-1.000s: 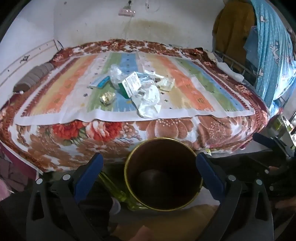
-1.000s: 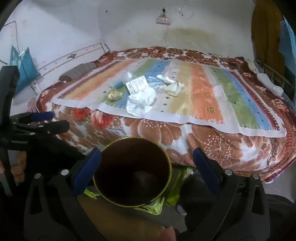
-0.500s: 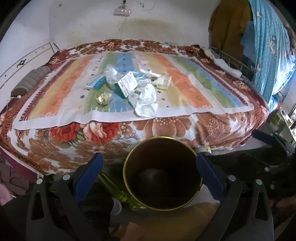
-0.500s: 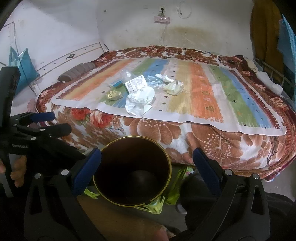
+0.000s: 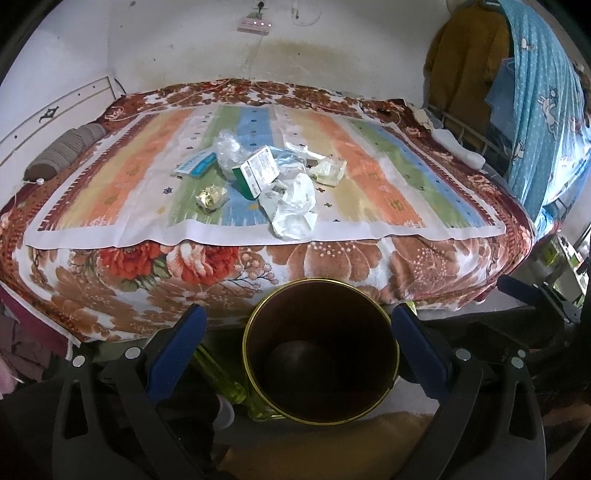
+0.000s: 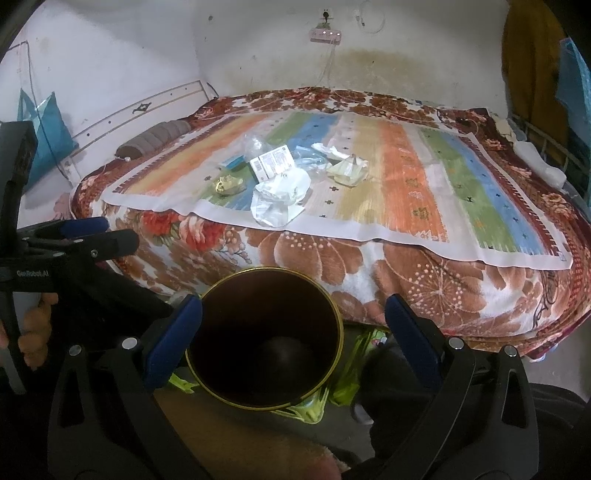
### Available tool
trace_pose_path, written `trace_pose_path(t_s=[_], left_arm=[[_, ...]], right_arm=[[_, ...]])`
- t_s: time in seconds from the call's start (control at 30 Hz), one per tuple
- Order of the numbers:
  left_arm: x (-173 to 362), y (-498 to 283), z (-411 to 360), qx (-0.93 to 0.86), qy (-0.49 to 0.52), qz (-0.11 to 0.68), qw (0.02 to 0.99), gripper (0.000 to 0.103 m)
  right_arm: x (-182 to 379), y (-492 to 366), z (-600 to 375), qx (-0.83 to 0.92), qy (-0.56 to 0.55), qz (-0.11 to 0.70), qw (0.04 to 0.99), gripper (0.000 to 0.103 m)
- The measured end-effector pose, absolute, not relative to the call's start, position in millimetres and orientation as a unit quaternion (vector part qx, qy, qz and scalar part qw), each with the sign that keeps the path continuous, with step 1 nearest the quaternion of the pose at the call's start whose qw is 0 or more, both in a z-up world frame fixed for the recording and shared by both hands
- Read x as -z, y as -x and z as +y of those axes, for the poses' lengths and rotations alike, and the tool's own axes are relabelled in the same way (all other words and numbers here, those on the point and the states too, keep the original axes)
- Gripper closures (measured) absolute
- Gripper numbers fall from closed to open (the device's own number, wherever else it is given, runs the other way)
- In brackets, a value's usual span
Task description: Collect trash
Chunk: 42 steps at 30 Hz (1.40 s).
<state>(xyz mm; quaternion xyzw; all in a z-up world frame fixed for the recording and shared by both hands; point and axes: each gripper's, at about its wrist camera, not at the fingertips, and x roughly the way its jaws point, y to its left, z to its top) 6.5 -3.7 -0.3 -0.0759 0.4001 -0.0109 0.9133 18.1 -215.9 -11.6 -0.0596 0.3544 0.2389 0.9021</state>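
On the bed (image 5: 332, 266), trash (image 5: 269, 181) lies at 12 o'clock; both grippers' jaws spread, empty, flanking the bin (image 5: 320, 354), its bottom dark.

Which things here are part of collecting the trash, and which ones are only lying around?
For the job:
- bin
- crumpled white bag
- green and white box
- gold wrapper
- clear plastic bag
- blue packet
- pale wrapper

Just lying about:
- striped sheet
- grey bolster
- hanging blue cloth
- power strip
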Motion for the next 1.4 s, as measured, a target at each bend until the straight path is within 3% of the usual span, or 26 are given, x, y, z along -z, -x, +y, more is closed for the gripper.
trace_pose_path(t_s=[1.4], left_arm=[[5.5,-6.5,6.3,-0.014,0.078,0.404,0.912,0.006]], right_arm=[[13.9,-19.1,-208.6,-0.259,0.060,0.364,0.893,0.009]])
